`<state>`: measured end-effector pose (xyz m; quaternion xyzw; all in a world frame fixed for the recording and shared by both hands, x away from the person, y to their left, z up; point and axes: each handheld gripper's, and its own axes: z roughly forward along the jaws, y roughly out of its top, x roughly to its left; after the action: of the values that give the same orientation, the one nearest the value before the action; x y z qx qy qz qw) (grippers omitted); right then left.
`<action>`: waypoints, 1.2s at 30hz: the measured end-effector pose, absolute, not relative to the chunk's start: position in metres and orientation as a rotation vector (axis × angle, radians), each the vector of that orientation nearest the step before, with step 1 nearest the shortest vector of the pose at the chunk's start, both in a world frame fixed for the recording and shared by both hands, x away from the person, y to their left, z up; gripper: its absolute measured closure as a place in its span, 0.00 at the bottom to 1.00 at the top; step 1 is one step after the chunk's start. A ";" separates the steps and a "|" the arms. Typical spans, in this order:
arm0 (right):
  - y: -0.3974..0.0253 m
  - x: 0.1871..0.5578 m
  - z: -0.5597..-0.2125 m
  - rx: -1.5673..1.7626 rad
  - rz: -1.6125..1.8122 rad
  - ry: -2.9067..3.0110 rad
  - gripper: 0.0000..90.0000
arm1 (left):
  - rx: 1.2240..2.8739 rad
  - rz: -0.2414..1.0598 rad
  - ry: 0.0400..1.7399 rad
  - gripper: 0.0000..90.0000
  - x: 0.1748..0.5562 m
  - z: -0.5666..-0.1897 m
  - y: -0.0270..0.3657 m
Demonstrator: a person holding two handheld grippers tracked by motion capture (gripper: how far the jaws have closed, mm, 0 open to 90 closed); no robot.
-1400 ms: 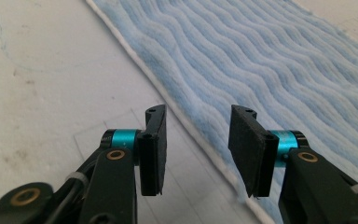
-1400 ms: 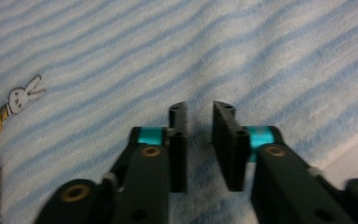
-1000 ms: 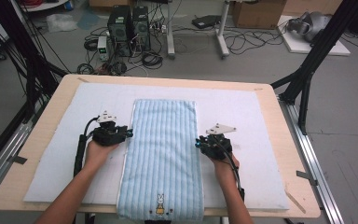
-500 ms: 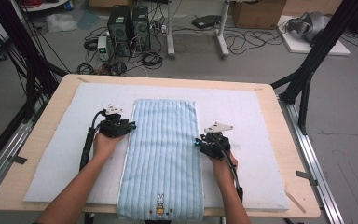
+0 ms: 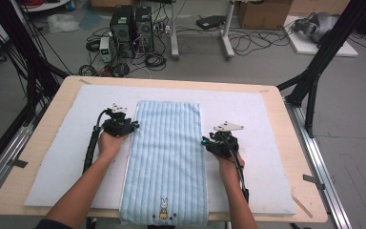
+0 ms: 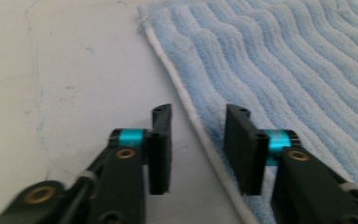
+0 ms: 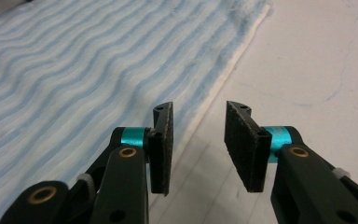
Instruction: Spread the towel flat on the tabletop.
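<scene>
A light blue ribbed towel (image 5: 167, 157) with a small rabbit picture at its near end lies flat along the middle of the white mat (image 5: 57, 157). My left gripper (image 5: 132, 125) is at the towel's left edge, toward the far end. In the left gripper view it (image 6: 198, 144) stands open, its jaws astride the towel's white hem (image 6: 186, 100). My right gripper (image 5: 205, 141) is at the right edge, about halfway along. It (image 7: 198, 144) is open too, with the towel's edge (image 7: 223, 79) just ahead of the jaws and nothing held.
The mat covers a wooden table (image 5: 295, 143). Black frame struts (image 5: 319, 62) stand at the right and left (image 5: 28, 67). Computer towers (image 5: 131, 21), cables and a cardboard box (image 5: 262, 12) lie on the floor beyond the table.
My left gripper has moved forward along the towel's left edge toward the far end. The right gripper has held its place at the right edge.
</scene>
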<state>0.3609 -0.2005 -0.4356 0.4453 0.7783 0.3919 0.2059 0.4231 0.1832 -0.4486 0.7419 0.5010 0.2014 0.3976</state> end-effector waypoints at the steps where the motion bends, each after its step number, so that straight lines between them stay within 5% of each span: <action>1: -0.199 0.369 -0.436 1.253 1.086 2.173 0.71 | 1.874 0.494 1.267 0.60 0.422 -0.448 0.186; 12: -0.173 0.421 -0.442 1.298 0.883 2.198 0.83 | 1.794 0.419 1.209 0.50 0.412 -0.448 0.199; 23: -0.201 0.391 -0.422 1.317 1.062 2.106 0.38 | 1.697 0.301 1.027 0.27 0.389 -0.437 0.216; 36: -0.239 0.331 -0.421 1.167 1.173 2.098 0.16 | 1.698 0.320 0.867 0.22 0.357 -0.435 0.220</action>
<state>0.3310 -0.2385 -0.4207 0.4246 0.7637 0.4271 0.2325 0.3567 0.2202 -0.4351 0.7227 0.3690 0.1360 0.5683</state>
